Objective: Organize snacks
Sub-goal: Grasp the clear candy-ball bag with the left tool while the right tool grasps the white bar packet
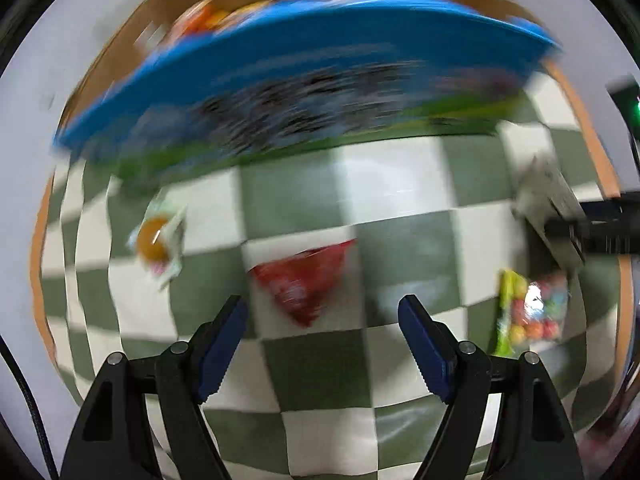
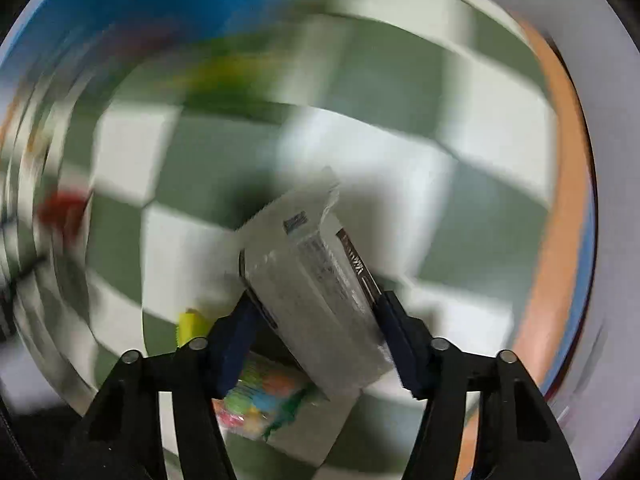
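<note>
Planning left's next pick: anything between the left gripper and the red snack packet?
Nothing visible. The left gripper is open and empty, and the red packet lies flat on the checkered cloth just beyond its fingertips, with only bare cloth between.

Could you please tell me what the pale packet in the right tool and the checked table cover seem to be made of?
Packet: likely thin plastic film, frosted and semi-glossy; it shows a crimped end, printed text and crinkles, and the right tool has closed on it. Cover: looks like soft matte cloth, green and white checks with slight ripples, though blur leaves vinyl possible.
</note>
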`<action>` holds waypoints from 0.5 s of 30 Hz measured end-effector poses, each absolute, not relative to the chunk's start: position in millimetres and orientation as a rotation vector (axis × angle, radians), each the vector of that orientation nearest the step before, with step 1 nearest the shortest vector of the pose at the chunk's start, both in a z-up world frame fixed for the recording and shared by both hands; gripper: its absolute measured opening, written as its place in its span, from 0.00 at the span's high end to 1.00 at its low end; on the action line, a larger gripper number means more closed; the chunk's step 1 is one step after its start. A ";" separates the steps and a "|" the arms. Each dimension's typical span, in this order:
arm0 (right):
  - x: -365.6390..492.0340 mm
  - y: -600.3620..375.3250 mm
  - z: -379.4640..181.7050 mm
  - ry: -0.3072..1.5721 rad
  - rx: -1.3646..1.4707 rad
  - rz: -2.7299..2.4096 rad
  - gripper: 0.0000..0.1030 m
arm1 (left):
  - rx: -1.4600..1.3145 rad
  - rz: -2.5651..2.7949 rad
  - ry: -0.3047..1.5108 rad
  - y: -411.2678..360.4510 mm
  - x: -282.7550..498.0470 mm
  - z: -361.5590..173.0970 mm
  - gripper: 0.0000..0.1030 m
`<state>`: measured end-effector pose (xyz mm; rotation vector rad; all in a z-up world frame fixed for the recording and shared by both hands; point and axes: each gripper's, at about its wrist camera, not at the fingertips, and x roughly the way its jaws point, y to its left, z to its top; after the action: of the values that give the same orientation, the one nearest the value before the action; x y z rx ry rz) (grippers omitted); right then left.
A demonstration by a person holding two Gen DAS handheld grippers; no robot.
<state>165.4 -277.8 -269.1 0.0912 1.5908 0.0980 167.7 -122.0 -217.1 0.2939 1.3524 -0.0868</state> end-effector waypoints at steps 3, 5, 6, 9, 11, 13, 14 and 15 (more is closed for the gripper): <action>145.3 -317.4 -267.2 1.594 0.240 0.023 0.42 | 0.420 -0.290 1.316 -171.6 158.6 -215.9 0.25; 128.6 -337.8 -268.0 1.602 0.283 -0.005 0.42 | 0.554 -0.495 1.305 -215.4 146.9 -221.6 0.25; 122.4 -345.2 -269.2 1.606 0.299 -0.012 0.42 | 0.622 -0.560 1.286 -231.5 140.5 -224.7 0.25; 108.4 -366.4 -270.5 1.613 0.353 -0.043 0.42 | 0.888 -0.753 1.182 -279.9 112.7 -239.6 0.25; 97.5 -381.3 -272.9 1.610 0.377 -0.059 0.42 | 1.036 -0.844 1.163 -303.1 96.4 -256.4 0.25; 86.4 -395.2 -277.9 1.607 0.395 -0.070 0.42 | 1.136 -0.903 1.166 -315.9 87.3 -271.0 0.25; 88.3 -395.4 -277.3 1.606 0.403 -0.073 0.42 | 1.176 -0.917 1.168 -320.4 83.3 -278.7 0.25; 90.0 -391.6 -277.2 1.605 0.410 -0.072 0.42 | 1.213 -0.925 1.169 -324.3 78.7 -286.6 0.28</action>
<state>90.0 -391.6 -277.2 0.4097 1.6049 -0.0725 78.7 -324.3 -286.6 1.2128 1.1690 -0.9246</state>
